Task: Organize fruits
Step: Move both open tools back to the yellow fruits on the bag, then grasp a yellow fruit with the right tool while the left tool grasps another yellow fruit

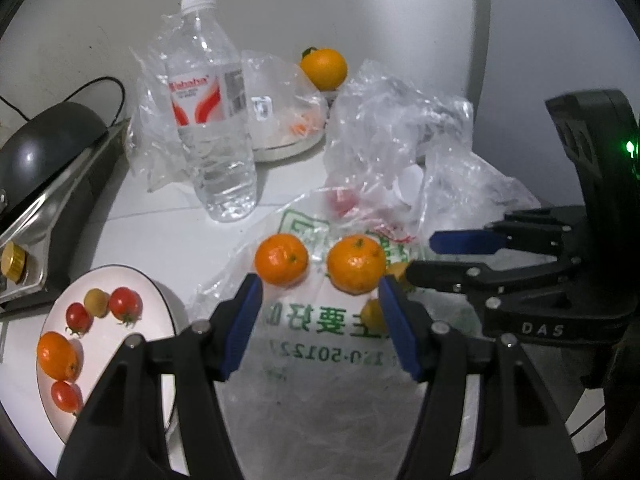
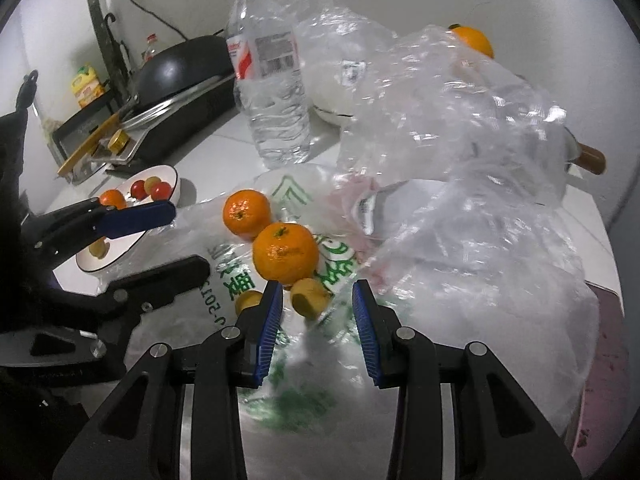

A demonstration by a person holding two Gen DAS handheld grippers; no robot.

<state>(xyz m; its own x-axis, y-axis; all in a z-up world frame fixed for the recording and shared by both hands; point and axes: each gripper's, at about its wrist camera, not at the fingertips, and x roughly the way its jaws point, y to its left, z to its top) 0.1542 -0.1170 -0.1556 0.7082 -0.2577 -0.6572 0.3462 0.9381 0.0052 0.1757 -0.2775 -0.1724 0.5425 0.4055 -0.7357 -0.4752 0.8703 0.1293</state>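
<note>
Two mandarins (image 1: 282,258) (image 1: 356,263) lie on a flat printed plastic bag (image 1: 312,344), with two small yellow fruits (image 1: 374,314) beside them. My left gripper (image 1: 319,284) hangs open just short of the mandarins, nothing between its fingers. My right gripper (image 2: 317,288) is open too, its tips just short of the nearer mandarin (image 2: 285,254); one small yellow fruit (image 2: 308,296) lies at its left fingertip, untouched. A white plate (image 1: 156,286) at the left holds cherry tomatoes (image 1: 125,304), a mandarin (image 1: 57,354) and a small yellow fruit.
A water bottle (image 1: 212,120) stands behind the bag. Crumpled clear bags (image 1: 400,140) pile up at the right, over a bowl. An orange (image 1: 323,68) sits at the back by the wall. A stove with a dark pan (image 1: 44,148) borders the left.
</note>
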